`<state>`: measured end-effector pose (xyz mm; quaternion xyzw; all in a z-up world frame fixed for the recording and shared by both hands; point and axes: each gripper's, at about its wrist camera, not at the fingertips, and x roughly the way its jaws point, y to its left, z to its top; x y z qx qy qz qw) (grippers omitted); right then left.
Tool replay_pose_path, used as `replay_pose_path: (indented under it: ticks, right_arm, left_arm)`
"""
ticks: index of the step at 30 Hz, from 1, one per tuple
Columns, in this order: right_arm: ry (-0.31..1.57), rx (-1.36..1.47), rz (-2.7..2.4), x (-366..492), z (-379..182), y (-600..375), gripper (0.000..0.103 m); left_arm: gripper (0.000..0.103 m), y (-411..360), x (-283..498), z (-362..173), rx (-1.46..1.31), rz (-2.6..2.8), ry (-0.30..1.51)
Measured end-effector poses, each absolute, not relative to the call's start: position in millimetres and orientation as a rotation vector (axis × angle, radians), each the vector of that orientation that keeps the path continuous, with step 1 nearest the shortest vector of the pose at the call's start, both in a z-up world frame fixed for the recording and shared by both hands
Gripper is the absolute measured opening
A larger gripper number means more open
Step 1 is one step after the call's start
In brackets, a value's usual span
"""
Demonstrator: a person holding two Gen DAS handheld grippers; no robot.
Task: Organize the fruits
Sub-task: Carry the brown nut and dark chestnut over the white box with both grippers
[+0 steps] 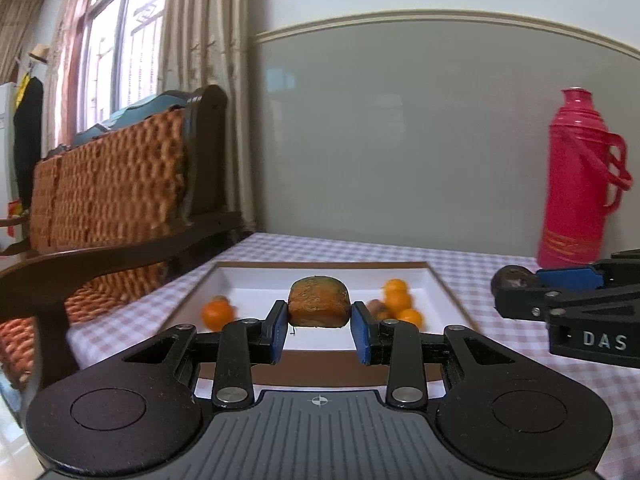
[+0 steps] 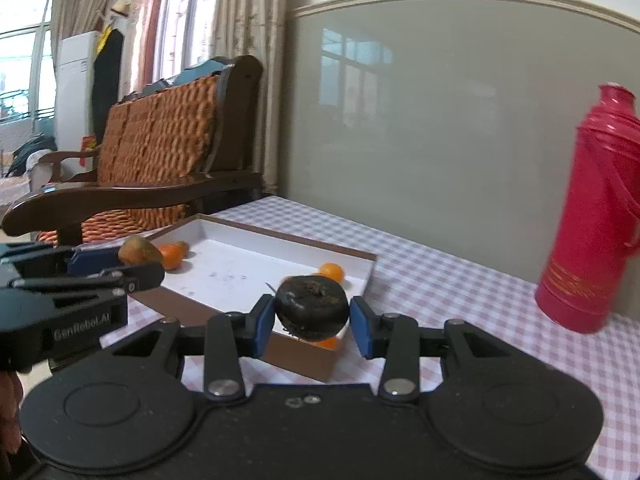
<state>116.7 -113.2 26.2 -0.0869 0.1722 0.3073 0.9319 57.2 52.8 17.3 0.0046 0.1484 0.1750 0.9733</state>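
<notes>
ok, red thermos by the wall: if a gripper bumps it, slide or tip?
The red thermos looks tall for its narrow base, so a high nudge would probably tip it. The checked tablecloth under it may bunch and resist sliding. Its glossy round body likely rolls if it falls.

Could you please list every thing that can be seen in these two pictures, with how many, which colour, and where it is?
tray: one, white inside with brown rim, on the table.
small oranges: at least four, orange, lying in the tray; blurred, so the count is uncertain.
checked tablecloth: one, pink and white, covering the table.
thermos: one, red, standing on the cloth by the wall, right of the tray.
wooden bench: one, dark wood with orange woven cushion, beyond the table by the window.
orange-green fruit: one, clamped in the left gripper, above the tray.
dark fruit: one, blackish, clamped in the right gripper, over the tray's corner.
</notes>
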Motion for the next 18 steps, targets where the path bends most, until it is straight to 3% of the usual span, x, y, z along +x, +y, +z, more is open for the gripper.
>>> replay_pose_path:
  ticks: [18]
  right_arm:
    - [0.325, -0.201, 0.690, 122.2, 28.5, -43.1, 0.032]
  left_arm:
    - [0.034, 118.0, 59.2, 8.9, -0.006, 0.396, 0.315]
